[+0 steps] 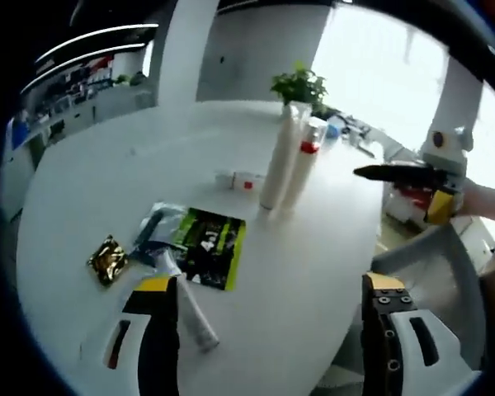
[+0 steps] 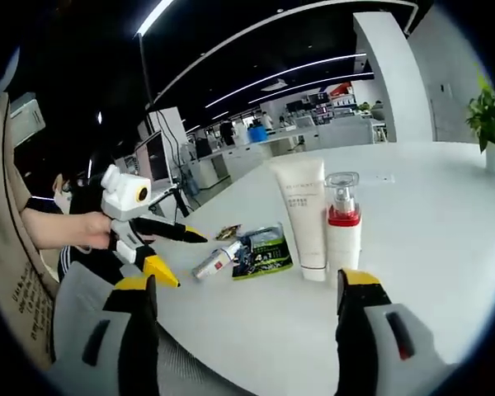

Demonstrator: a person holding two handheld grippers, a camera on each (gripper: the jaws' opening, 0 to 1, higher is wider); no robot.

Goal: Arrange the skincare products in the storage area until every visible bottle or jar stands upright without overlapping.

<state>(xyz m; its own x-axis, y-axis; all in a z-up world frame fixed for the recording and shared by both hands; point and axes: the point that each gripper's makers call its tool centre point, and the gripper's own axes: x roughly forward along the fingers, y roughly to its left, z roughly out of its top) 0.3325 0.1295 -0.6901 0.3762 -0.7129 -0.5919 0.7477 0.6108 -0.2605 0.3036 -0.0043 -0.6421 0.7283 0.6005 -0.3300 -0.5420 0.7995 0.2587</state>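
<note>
Lying nearest our wide-open left claw (image 1: 272, 330), the small tube (image 1: 188, 301) looks light and squashy; we would grip its stiffer cap end.

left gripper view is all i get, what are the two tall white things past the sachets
Observer: The right gripper view shows a white tube standing wide end up, and a pump bottle with a clear cap and a red collar. Both are upright.
Operator: ok is the right gripper holding anything
Observer: No. The right gripper is open, with nothing between its jaws.
</note>
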